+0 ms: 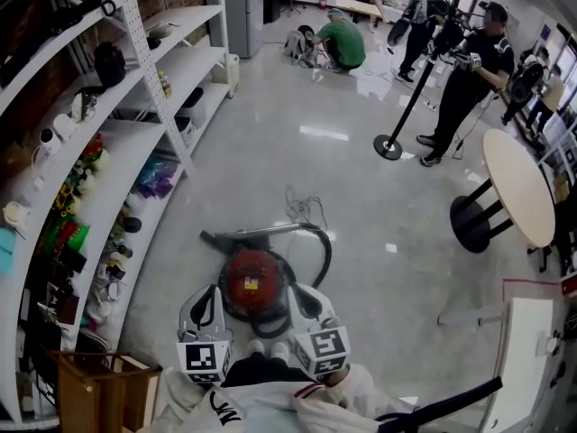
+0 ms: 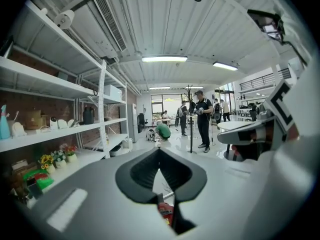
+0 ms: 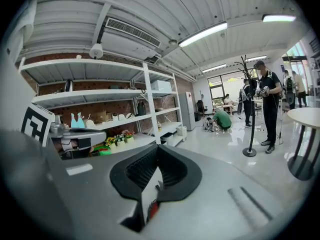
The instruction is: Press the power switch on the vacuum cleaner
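Note:
In the head view a round red vacuum cleaner [image 1: 254,280] with a dark rim sits on the pale floor just ahead of me. Its dark hose [image 1: 321,244] curves round its right side. I cannot make out its power switch. My left gripper [image 1: 213,292] hovers at its left edge and my right gripper [image 1: 302,293] at its right edge, both shut and holding nothing. In the left gripper view the jaws of the left gripper [image 2: 159,151] meet, with a bit of the red vacuum cleaner [image 2: 166,214] below them. The right gripper [image 3: 157,149] looks the same, with a sliver of the vacuum cleaner [image 3: 152,210].
White shelving [image 1: 135,142] full of small items runs along the left. A wooden box [image 1: 90,391] stands at my lower left. A loose cord [image 1: 304,207] lies beyond the vacuum. A round table [image 1: 518,188], a stanchion post [image 1: 389,144] and several people are farther off.

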Tool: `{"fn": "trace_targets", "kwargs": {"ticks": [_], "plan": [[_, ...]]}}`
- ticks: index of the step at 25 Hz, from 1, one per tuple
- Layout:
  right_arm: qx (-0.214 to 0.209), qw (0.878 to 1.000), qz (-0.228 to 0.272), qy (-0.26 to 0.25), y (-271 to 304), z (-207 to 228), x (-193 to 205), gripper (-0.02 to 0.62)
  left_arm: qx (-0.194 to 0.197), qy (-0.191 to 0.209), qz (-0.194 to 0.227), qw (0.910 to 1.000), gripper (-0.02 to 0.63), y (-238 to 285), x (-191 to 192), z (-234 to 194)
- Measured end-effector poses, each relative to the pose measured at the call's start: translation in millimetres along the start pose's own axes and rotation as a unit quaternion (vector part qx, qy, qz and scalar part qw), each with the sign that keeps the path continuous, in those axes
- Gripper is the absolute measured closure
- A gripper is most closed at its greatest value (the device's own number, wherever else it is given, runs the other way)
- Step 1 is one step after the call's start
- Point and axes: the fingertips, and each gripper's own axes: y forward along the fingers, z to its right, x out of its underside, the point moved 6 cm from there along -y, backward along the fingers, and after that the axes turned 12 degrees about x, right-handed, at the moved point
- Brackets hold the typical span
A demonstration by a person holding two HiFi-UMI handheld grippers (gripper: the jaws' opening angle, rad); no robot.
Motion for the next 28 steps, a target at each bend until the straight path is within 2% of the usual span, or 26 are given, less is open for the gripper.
{"fn": "trace_targets", "kwargs": {"ticks": [13, 21, 28], "plan": [[0.009, 1.000, -0.025, -0.012, 21.3, -22.3, 6.6, 0.594, 0.026, -0.019, -0.002, 0.9995, 0.606, 15.5, 13.4, -21.2], [0.011, 0.999, -0.052, -0.011, 36.6, -26.9, 24.3, 0.595, 0.032, -0.036, -0.019, 0.9987, 0.606, 22.9, 34.7, -30.6], [0.013, 0.997, -0.074, -0.014, 53.8, -24.7, 54.6, 0.595, 0.044, -0.030, -0.020, 0.9984, 0.606, 35.4, 51.1, -32.7]]}}
